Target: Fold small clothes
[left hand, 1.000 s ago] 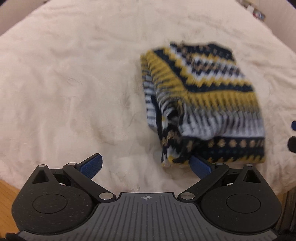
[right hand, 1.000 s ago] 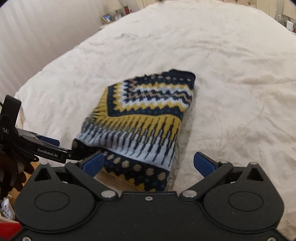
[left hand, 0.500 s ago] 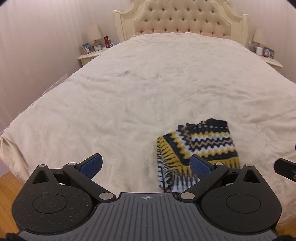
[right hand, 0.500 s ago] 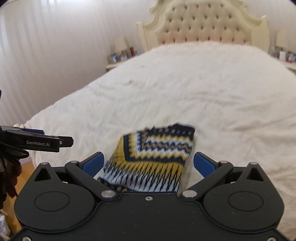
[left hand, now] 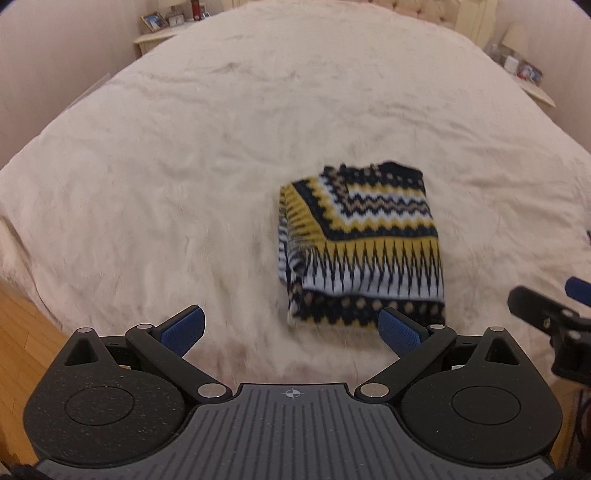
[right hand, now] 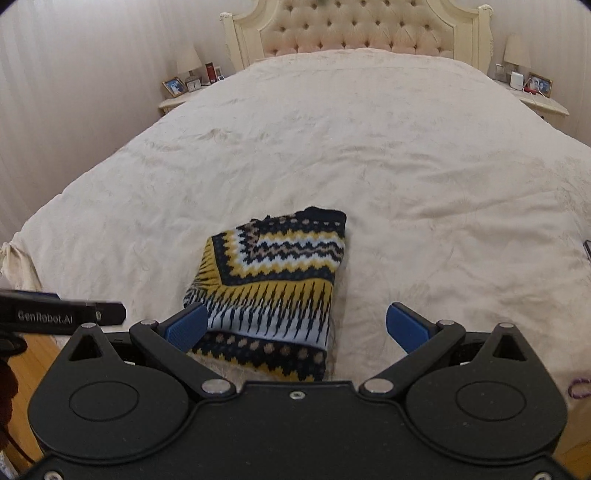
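Left wrist view: left hand-held gripper [left hand: 291, 330] spread wide, nothing between the blue pads, hanging over the foot edge of the bed [left hand: 184, 147]. Folded patterned knit [left hand: 362, 251] lies just ahead and right of its centreline; right pad [left hand: 400, 330] overlaps the knit's near right corner in frame, contact can't be confirmed. Left pad sits over bare cover. Wide bare bedspread ahead and to the left. Wood floor [left hand: 22, 332] shows at near left, below the bed edge. Right hand-held gripper [left hand: 546, 314] pokes in at far right, near the bed edge, apart from the knit.

Right wrist view: right hand-held gripper [right hand: 297, 326] also spread, empty. Knit [right hand: 273, 288] is just ahead and left of centre, near edge close to the bed's foot edge; left pad [right hand: 186, 325] overlaps its near left corner in frame. Bare cover ahead of the right pad and all the way up the bed. Left hand-held gripper [right hand: 62, 314] visible at left edge, labelled GenRobot.AI, beside the knit, not touching.

Surface: cream bedspread, soft, lightly creased.

Only this view shows the full tufted headboard [right hand: 354, 33], both nightstands with lamps and photo frames [right hand: 173, 86], and a purple cord [right hand: 578, 387] on the cover at near right. Left view is slightly blurred.
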### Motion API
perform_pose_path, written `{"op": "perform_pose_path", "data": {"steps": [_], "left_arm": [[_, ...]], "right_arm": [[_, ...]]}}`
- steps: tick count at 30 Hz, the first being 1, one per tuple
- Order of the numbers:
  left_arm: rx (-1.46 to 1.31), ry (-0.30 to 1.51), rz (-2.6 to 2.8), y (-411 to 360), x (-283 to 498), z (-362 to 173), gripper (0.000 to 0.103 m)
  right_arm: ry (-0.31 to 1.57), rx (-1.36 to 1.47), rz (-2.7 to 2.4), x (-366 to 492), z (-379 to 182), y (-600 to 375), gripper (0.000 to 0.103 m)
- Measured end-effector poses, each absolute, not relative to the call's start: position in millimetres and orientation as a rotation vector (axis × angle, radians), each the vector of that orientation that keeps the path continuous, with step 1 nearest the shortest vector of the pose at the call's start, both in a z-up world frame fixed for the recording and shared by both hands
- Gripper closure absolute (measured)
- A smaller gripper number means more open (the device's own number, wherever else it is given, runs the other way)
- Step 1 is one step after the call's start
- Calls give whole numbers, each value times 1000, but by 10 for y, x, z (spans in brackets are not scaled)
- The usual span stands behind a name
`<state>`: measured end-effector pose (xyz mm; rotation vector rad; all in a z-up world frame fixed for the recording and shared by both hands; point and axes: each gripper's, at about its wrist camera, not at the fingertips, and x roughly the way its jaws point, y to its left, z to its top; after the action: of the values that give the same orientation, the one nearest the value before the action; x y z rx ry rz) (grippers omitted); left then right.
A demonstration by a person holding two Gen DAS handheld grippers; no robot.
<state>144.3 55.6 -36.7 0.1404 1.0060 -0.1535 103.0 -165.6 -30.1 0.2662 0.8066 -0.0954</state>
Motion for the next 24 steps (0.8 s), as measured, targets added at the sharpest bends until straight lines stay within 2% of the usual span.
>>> {"op": "perform_pose_path", "data": {"steps": [24], "left_arm": [[165, 1054, -199, 399, 1352, -415, 1]], "right_arm": [[836, 293, -105, 969, -349, -1667, 0]]}}
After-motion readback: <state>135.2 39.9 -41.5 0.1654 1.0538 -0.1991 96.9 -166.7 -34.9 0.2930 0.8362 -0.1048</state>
